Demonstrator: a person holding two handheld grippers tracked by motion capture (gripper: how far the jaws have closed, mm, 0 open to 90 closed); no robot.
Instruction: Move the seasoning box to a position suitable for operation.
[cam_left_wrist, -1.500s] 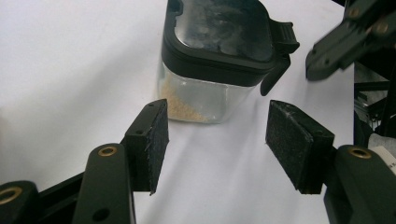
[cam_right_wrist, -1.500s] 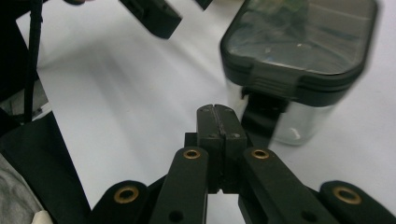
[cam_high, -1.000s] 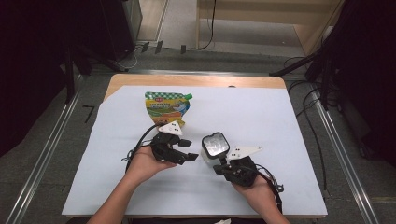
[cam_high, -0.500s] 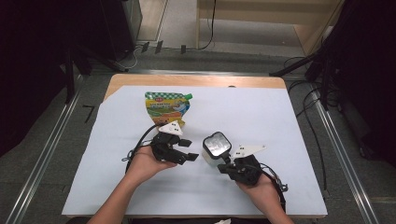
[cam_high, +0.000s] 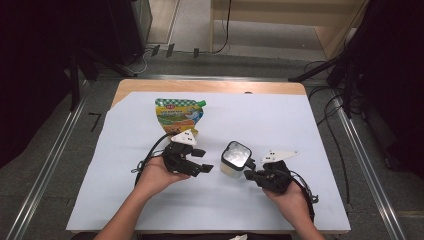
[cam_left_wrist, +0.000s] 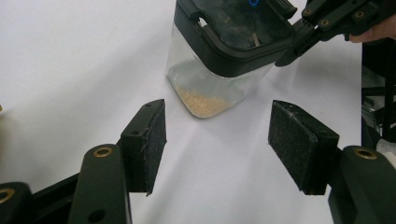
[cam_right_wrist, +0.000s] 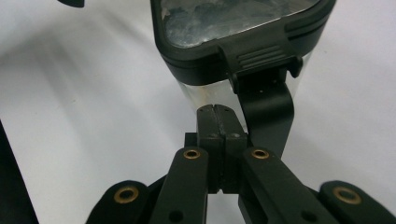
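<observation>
A clear square container (cam_high: 235, 159) with a black lid stands on the white sheet; a thin layer of pale grains (cam_left_wrist: 204, 102) lies at its bottom. My right gripper (cam_high: 248, 175) is shut, with nothing between its jaws. Its tips (cam_right_wrist: 218, 112) rest against the container's side, just below the lid's hanging black latch (cam_right_wrist: 266, 93). My left gripper (cam_high: 201, 161) is open and points at the container from the left, a short way off. Its pads (cam_left_wrist: 154, 140) stand wide apart with bare sheet between them. The container (cam_left_wrist: 224, 51) lies beyond them.
A green and yellow spouted pouch (cam_high: 179, 114) lies flat on the white sheet (cam_high: 310, 130) behind my left hand. The sheet covers a wooden table (cam_high: 210, 86). Cables trail from both grippers, and metal rails run along the floor at either side.
My right hand has shifted a little to the right, its shut jaws staying at the container's latch. The left gripper has kept its place.
</observation>
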